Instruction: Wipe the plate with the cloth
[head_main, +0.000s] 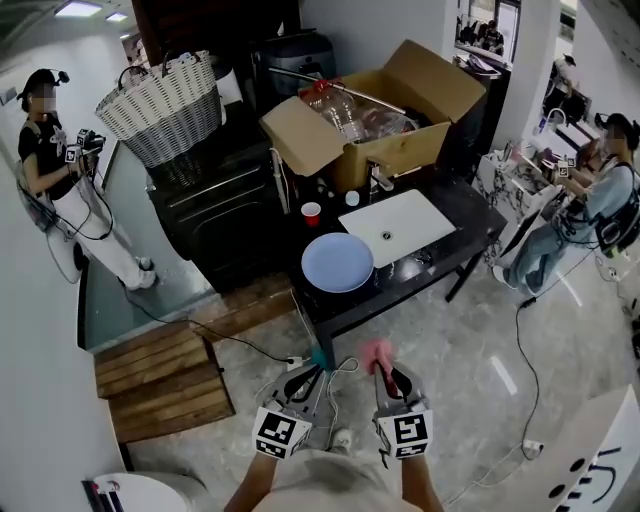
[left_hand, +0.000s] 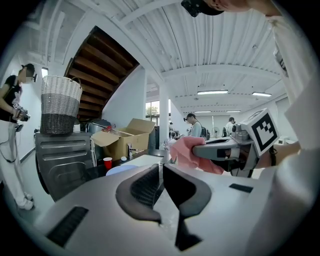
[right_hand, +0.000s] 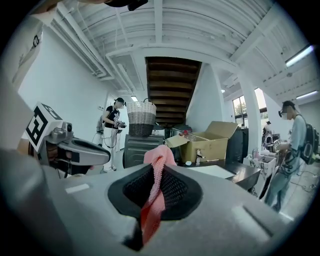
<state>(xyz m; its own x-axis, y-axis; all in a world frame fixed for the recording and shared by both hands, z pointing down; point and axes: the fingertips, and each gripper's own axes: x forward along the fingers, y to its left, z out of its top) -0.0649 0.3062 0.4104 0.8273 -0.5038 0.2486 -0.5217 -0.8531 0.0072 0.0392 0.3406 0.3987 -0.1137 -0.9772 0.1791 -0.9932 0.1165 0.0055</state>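
Far left: a person (head_main: 45, 140) stands holding gear, well clear of the work area. Next over, a wicker basket (head_main: 160, 105) sits on a dark cabinet (head_main: 215, 200), with wooden pallets (head_main: 165, 375) on the floor below. Left gripper (head_main: 318, 358): jaws closed together with nothing between them, pointing roughly level toward the black table (head_main: 470, 215), its tips short of the table's near edge. The red cup (head_main: 311, 212) stands upright on the table's left side. The plate (head_main: 337, 262) lies flat just in front of the cup at the near-left corner of the table. It is round, so it has no long axis, and its face is up. It sits beside the white sink (head_main: 397, 226) and nothing is touching it. Right gripper (head_main: 383, 365): clamped on the pink cloth (head_main: 376, 350) and running parallel to the left gripper, just beside it. In the right gripper view the cloth is pinched into a narrow strip. Its long axis runs along the jaw line from deep in the throat out past the tips, where it bunches into a loose wad. That free end points forward at the table, and the cloth is well apart from the plate, over the floor rather than the tabletop. An open cardboard box (head_main: 375, 110) with clear plastic items inside stands at the back of the table, behind the sink. Far right: another person (head_main: 600, 190) stands beside a cluttered bench.
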